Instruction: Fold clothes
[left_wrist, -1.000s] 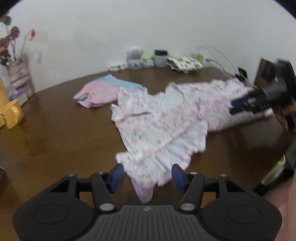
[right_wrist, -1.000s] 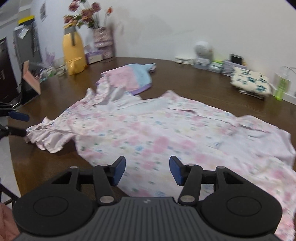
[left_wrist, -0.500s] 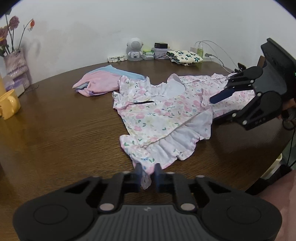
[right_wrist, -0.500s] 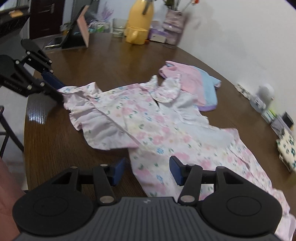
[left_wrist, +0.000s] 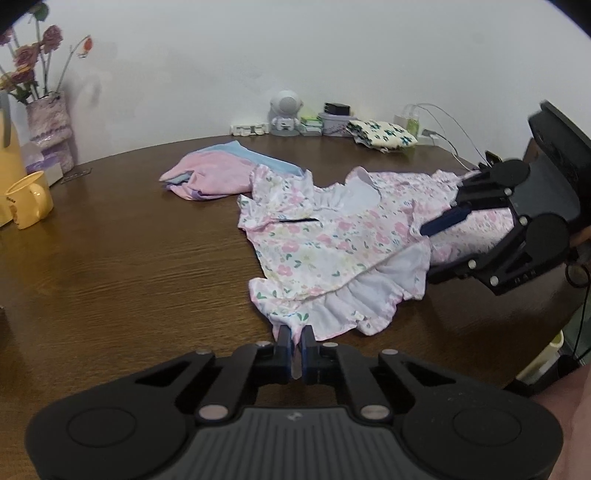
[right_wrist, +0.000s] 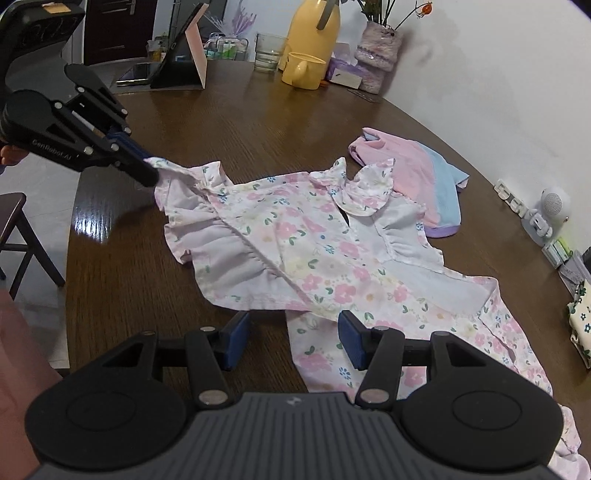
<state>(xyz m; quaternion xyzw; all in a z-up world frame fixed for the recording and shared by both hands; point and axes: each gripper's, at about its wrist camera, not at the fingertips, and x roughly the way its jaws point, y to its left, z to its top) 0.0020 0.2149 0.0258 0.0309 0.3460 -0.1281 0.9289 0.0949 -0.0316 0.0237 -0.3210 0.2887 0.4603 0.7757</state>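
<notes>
A white dress with pink flowers (left_wrist: 332, 243) (right_wrist: 314, 258) lies spread on the brown wooden table (left_wrist: 110, 258) (right_wrist: 221, 110). My left gripper (left_wrist: 295, 343) is shut on the ruffled edge of its sleeve. The right wrist view shows that same left gripper (right_wrist: 149, 171) pinching the sleeve tip at the table's left side. My right gripper (right_wrist: 293, 332) (left_wrist: 439, 247) stands open low over the dress's side edge. Cloth lies between its blue pads (right_wrist: 349, 334), which do not press on it.
A folded pink and blue garment (left_wrist: 214, 177) (right_wrist: 424, 177) lies beyond the dress. At the table's edges stand a yellow mug (left_wrist: 31, 199) (right_wrist: 303, 70), a flower vase (left_wrist: 50, 125), a tablet on a stand (right_wrist: 184, 55), a small white figure (left_wrist: 284, 112) and a floral pouch (left_wrist: 380, 134). A chair (right_wrist: 18, 236) stands by the table's rim.
My left gripper has shut on the sleeve ruffle that lay between its open pads. My right gripper has swung and rolled round to the dress's side edge, still open.
</notes>
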